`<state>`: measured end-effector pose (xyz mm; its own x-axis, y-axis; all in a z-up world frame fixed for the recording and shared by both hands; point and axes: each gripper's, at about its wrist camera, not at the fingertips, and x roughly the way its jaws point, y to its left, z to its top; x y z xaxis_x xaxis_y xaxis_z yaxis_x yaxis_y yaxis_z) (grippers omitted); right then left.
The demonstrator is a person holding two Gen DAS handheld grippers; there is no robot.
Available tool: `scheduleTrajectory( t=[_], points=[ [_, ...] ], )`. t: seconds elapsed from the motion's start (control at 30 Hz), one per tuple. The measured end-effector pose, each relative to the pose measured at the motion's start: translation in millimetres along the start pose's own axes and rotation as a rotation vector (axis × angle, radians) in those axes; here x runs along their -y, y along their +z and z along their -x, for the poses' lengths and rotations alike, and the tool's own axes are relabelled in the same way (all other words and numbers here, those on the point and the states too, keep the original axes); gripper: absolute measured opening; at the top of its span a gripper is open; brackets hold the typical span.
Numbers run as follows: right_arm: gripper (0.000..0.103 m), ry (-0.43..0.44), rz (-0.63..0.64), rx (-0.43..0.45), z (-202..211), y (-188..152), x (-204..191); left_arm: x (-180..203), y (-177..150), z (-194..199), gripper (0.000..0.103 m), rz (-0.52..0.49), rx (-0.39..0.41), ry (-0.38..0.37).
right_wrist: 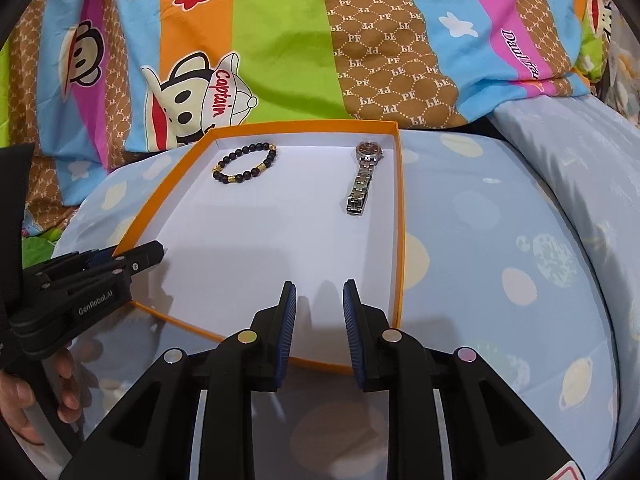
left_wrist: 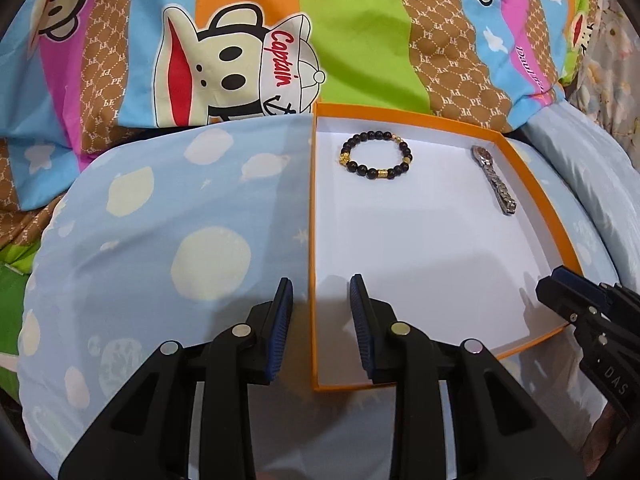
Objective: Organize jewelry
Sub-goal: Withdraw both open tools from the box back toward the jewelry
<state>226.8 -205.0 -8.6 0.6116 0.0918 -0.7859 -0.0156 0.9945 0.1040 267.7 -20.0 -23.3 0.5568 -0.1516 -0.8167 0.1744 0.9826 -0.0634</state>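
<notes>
From the left wrist we see our left claw [left_wrist: 321, 300] spread and empty astride the box [left_wrist: 314, 240] wall, the bracelet [left_wrist: 376, 157] ahead; from the right wrist our right claw [right_wrist: 320, 306] hangs spread and empty, the watch [right_wrist: 363, 178] ahead, so both pieces seem stowed and withdrawing comes next.

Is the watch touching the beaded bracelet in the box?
No: the watch lies apart from the beaded bracelet, bare white box floor between them.

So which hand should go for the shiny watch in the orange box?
Probably the right. The watch lies on the right side of the box, almost straight ahead of the right gripper. The left gripper straddles the box's left wall, nearer the bead bracelet.
</notes>
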Motion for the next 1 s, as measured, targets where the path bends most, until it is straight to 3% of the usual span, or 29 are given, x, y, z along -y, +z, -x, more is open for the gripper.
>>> scheduleTrajectory(
  t=[0.5,0.77,0.87,1.0],
  points=[
    [0.022,-0.022,-0.02,0.014,49,-57,0,6,-58,44,0.028,0.028,-0.003,-0.035],
    [0.022,-0.019,-0.085,0.065,74,-66,7,5,-71,57,0.029,0.072,-0.007,-0.052],
    [0.023,-0.027,-0.091,0.106,100,-78,5,-4,-71,73,0.037,0.095,0.023,-0.047],
    [0.024,-0.028,-0.09,0.092,121,-107,0,-15,-79,102,0.045,0.096,0.065,-0.046]
  ],
)
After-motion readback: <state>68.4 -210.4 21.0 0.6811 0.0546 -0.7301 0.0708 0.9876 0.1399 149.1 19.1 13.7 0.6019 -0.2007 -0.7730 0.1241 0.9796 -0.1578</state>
